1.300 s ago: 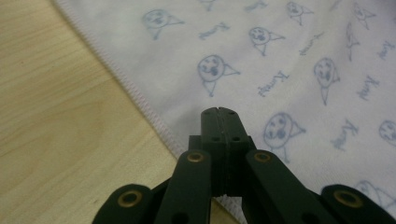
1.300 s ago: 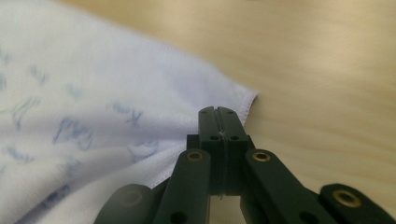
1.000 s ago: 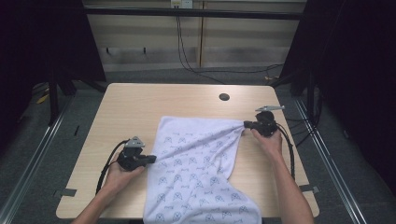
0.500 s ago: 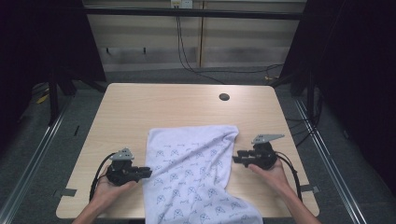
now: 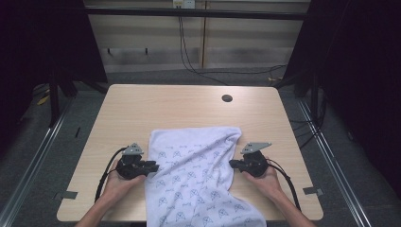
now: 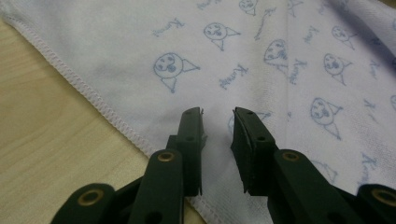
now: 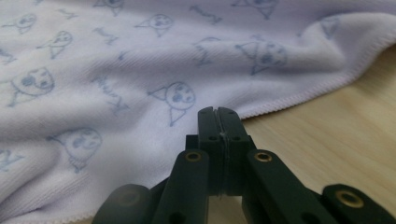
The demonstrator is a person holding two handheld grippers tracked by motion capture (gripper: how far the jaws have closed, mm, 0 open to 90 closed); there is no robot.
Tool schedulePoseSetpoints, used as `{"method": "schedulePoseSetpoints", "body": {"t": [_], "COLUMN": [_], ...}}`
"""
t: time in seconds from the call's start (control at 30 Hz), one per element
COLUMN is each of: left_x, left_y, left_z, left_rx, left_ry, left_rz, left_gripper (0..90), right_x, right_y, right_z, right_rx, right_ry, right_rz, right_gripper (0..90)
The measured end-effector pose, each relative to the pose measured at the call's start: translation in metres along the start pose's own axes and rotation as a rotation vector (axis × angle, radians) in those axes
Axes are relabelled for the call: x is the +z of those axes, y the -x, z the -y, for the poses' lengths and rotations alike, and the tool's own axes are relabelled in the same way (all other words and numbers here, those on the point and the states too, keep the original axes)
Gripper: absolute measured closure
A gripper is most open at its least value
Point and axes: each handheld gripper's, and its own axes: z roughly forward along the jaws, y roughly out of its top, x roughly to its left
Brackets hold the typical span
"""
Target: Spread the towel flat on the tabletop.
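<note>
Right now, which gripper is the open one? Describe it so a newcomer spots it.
Start at the wooden table, then the printed white towel on its near half. The left gripper sits at the towel's left hem with jaws apart; the right gripper, opposite, has jaws pressed together.

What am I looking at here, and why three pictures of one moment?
A person sits at a wooden table with a hand-held gripper in each hand: a tool with two black jaws that pinch. The high view looks down from above. The other two come from small cameras riding on each gripper, looking along its jaws. A white towel with blue printed faces lies on the table, its near end hanging over the edge. The left gripper has its jaws apart above the towel's hem and holds nothing. The right gripper has its jaws pressed together at the towel's other edge; whether cloth is pinched between them is unclear.
</note>
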Motion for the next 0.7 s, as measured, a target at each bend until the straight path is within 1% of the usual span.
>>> {"method": "schedulePoseSetpoints", "body": {"t": [0.03,0.07,0.1,0.13,0.17,0.2,0.23,0.27,0.3,0.33,0.37,0.43,0.47,0.5,0.53,0.57,0.6,0.63,0.67,0.7], "left_x": [0.0,0.0,0.0,0.001,0.001,0.002,0.002,0.004,0.004,0.008,0.009,0.01,0.01,0.009,0.008,0.008,0.008,0.008,0.008,0.008], "left_y": [0.0,0.0,0.0,-0.001,-0.001,-0.002,-0.002,-0.003,-0.003,-0.004,-0.005,-0.006,-0.007,-0.008,-0.009,-0.009,-0.008,-0.008,-0.007,-0.007], "left_z": [0.0,0.0,0.0,0.0,0.0,-0.001,-0.001,-0.002,-0.002,-0.005,-0.007,-0.007,-0.007,-0.006,-0.005,-0.005,-0.005,-0.005,-0.005,-0.005], "left_rx": [0.0,-0.004,-0.004,-0.004,-0.004,-0.006,-0.006,-0.017,-0.017,-0.009,-0.005,-0.004,0.0,-0.005,-0.019,-0.019,-0.01,-0.01,-0.008,-0.002], "left_ry": [0.0,0.003,0.003,0.008,0.008,0.012,0.012,0.023,0.023,0.025,0.025,0.025,0.022,0.019,0.016,0.016,0.014,0.014,0.014,0.013], "left_rz": [0.0,-0.001,-0.001,-0.003,-0.003,0.002,0.002,0.002,0.002,-0.006,-0.02,-0.026,-0.031,-0.022,-0.009,-0.009,-0.01,-0.01,-0.006,0.001], "left_gripper": [73.3,73.2,73.0,73.0,73.0,73.0,73.0,73.0,73.2,74.0,75.3,83.0,86.8,86.8,88.7,88.9,89.1,89.3,89.3,89.3], "right_x": [0.0,-0.007,-0.012,-0.018,-0.018,-0.027,-0.027,-0.035,-0.036,-0.036,-0.035,-0.033,-0.034,-0.034,-0.04,-0.04,-0.046,-0.046,-0.05,-0.054], "right_y": [0.0,0.007,0.014,0.023,0.023,0.037,0.037,0.051,0.053,0.055,0.056,0.056,0.05,0.05,0.042,0.042,0.034,0.034,0.029,0.023], "right_z": [0.0,0.001,0.002,0.003,0.003,0.006,0.006,0.009,0.01,0.011,0.013,0.015,0.018,0.018,0.024,0.024,0.029,0.029,0.033,0.039], "right_rx": [0.0,0.024,0.048,0.066,0.066,0.117,0.117,0.147,0.152,0.154,0.149,0.146,0.133,0.133,0.136,0.136,0.129,0.129,0.128,0.127], "right_ry": [0.0,0.002,0.015,0.025,0.025,0.052,0.052,0.07,0.068,0.058,0.048,0.041,0.008,0.008,0.003,0.003,-0.004,-0.004,-0.014,-0.017], "right_rz": [0.0,0.024,0.03,0.059,0.059,0.081,0.081,0.112,0.114,0.122,0.128,0.119,0.097,0.097,0.061,0.061,0.035,0.035,0.018,-0.01], "right_gripper": [89.8,90.0,90.0,90.0,90.0,90.0,90.0,90.0,90.0,90.0,90.0,90.0,90.0,90.0,90.0,90.0,90.0,90.0,90.0,90.0]}}
